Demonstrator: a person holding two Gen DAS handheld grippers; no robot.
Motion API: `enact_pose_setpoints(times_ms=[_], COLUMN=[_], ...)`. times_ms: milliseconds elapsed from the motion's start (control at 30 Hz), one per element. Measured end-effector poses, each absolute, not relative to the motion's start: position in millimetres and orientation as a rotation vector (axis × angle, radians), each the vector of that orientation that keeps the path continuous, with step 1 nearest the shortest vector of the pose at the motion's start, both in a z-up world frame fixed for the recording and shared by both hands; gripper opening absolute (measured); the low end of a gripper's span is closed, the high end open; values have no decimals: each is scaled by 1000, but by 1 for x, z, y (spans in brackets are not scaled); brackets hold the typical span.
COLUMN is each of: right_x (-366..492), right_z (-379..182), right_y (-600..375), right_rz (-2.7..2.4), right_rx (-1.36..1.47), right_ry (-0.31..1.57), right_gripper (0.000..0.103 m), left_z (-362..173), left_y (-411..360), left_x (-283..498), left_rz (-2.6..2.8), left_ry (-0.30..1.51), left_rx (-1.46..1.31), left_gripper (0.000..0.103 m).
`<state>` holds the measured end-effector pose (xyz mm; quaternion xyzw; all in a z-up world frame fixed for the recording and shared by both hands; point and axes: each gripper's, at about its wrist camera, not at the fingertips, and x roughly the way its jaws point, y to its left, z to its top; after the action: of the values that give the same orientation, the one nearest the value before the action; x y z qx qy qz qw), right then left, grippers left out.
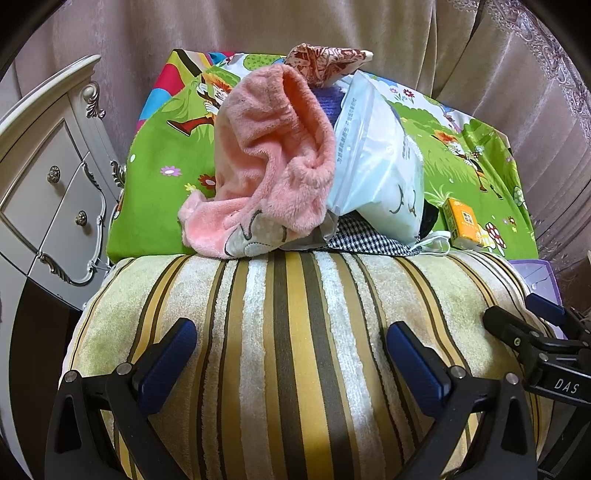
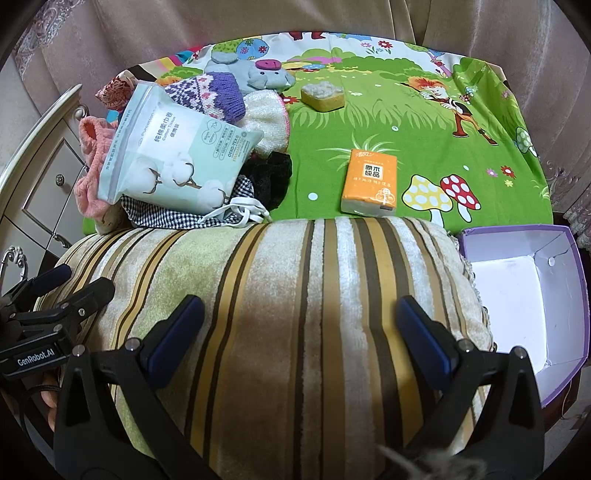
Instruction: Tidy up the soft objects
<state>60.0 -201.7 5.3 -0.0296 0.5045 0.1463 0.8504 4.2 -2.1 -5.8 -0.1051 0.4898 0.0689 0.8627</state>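
Both grippers hover over the near half of a striped cushion (image 2: 288,314), jaws spread wide and holding nothing: the left gripper (image 1: 291,354) over its left part, the right gripper (image 2: 301,325) over its right part. Whether the fingers press into the cushion cannot be told. The cushion lies across the near edge of a worktop covered with a green cartoon-print cloth (image 2: 424,122). To the right of the cushion, just beside it, stands an open purple box (image 2: 517,291) with a white interior. Beyond the cushion's far edge, on the left, lies a heap of soft items: a checked cloth (image 2: 155,216) and a white cord (image 2: 240,214) touch the cushion, a pink plush piece (image 1: 266,162) leans at the heap's left side, and a pale tissue pack (image 2: 173,162) rests tilted on top. A black fabric (image 2: 273,177) lies at the heap's right. An orange tissue packet (image 2: 371,181) lies apart on the cloth, near the cushion's far edge. Farther back are a purple knit item (image 2: 210,94), a grey plush toy (image 2: 258,74) and a yellow sponge (image 2: 323,94). A white cabinet (image 1: 48,192) stands left of the worktop; curtains (image 1: 295,29) hang behind.
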Motion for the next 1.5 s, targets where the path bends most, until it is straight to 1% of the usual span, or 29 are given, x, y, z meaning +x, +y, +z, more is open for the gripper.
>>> enact_pose_setpoints(times_ms=[1500], right_x=[57], right_z=[4], right_y=[-203], right_rz=[307], right_rx=[-53], right_ry=[1038], right_gripper=[103], left_z=[-5], left_y=[0], left_x=[6], left_rz=[143], left_ry=[1029], left_rx=[-224], left_gripper=[103])
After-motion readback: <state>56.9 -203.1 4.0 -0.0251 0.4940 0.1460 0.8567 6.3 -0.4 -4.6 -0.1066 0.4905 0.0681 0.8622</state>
